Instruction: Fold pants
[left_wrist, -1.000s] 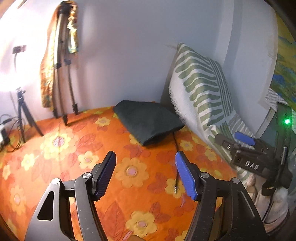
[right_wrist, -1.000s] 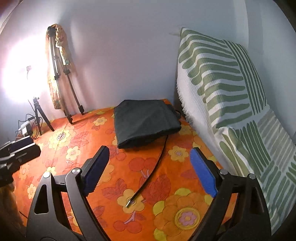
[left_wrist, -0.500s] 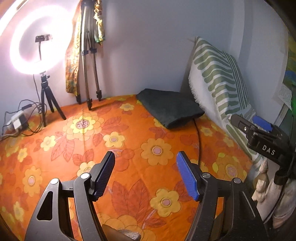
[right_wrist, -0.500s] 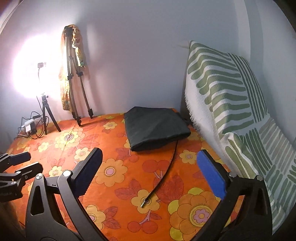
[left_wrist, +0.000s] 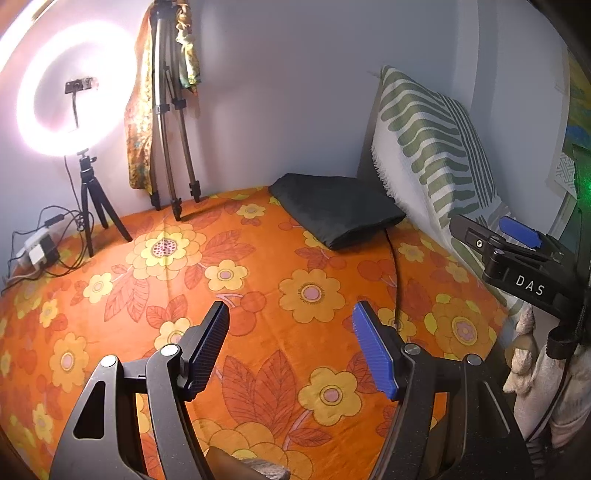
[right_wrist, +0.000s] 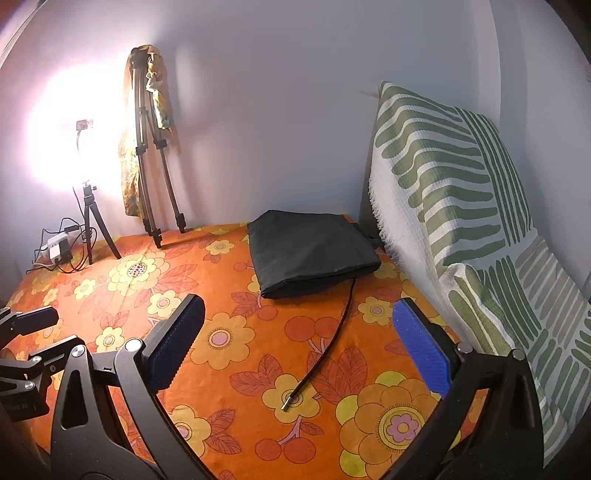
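Bed cover (left_wrist: 303, 295), orange with big flowers, fills the ground under and ahead of both sets of jaws. Striped cushion (right_wrist: 454, 192) leans on the wall to the right of the right jaws. Pants (right_wrist: 310, 251), dark, lie well ahead of both grippers at the far edge of the cover, close against the cushion; they look already folded into a flat, squarish packet with the thick fold edge facing the jaws. Judgement: folding is done or nearly so, and the step in hand is release and pull-back, or a last squaring-up. Left gripper (left_wrist: 290, 349): jaws apart, nothing between them, only cover beneath. Right gripper (right_wrist: 299, 347): jaws have just been opening and stand very wide, nothing between the pads. A thin black cord (right_wrist: 328, 339) runs from under the packet's near edge towards the right jaws, its metal tip lying on the cover between them. To do this well: keep both jaws clear of the packet so the fold is not dragged open; do not snag the cord. If tidying, press the near edge flat from above rather than pinching one layer.
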